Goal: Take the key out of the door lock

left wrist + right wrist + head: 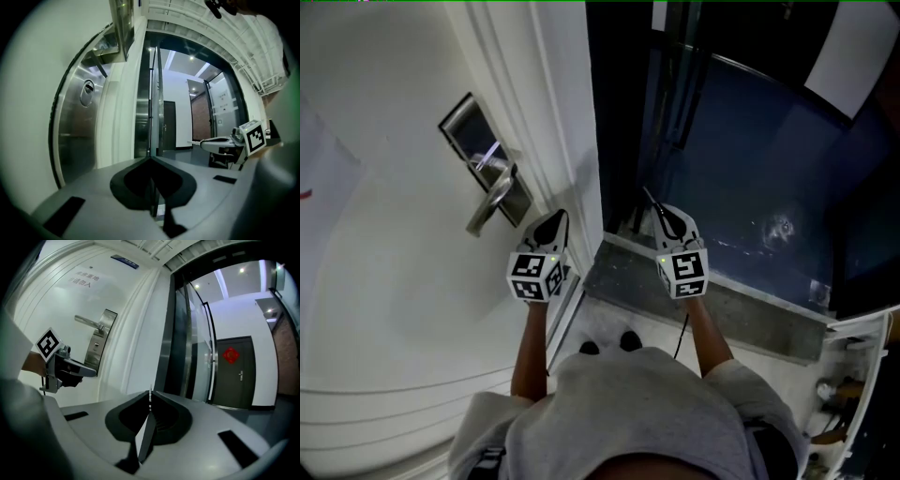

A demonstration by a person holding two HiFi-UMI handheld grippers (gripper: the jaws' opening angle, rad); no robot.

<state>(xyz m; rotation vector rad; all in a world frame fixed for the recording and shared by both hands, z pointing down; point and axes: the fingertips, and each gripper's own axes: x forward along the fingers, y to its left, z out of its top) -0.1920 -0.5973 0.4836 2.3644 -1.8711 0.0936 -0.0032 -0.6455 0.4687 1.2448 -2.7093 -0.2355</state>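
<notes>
A: Two grippers in the head view. Where's the key?
B: One key (651, 198) juts forward from the right gripper's (667, 217) closed fingers (678, 225), off the door's (394, 281) free edge. The left gripper (554, 218) is nearer the lock (461, 131).
A: Left gripper view?
B: Fingers closed, empty; the keyhole looks bare.
A: Right gripper view?
B: Key pinched edge-on.

Both arms reach out in front, left forearm (528, 352) and right forearm (710, 333) bare. The left gripper (554, 219) points ahead, jaws pressed together with nothing in them. The right gripper (661, 211), level alongside and slightly apart, is clamped on a thin key (149, 398), seen edge-on.
</notes>
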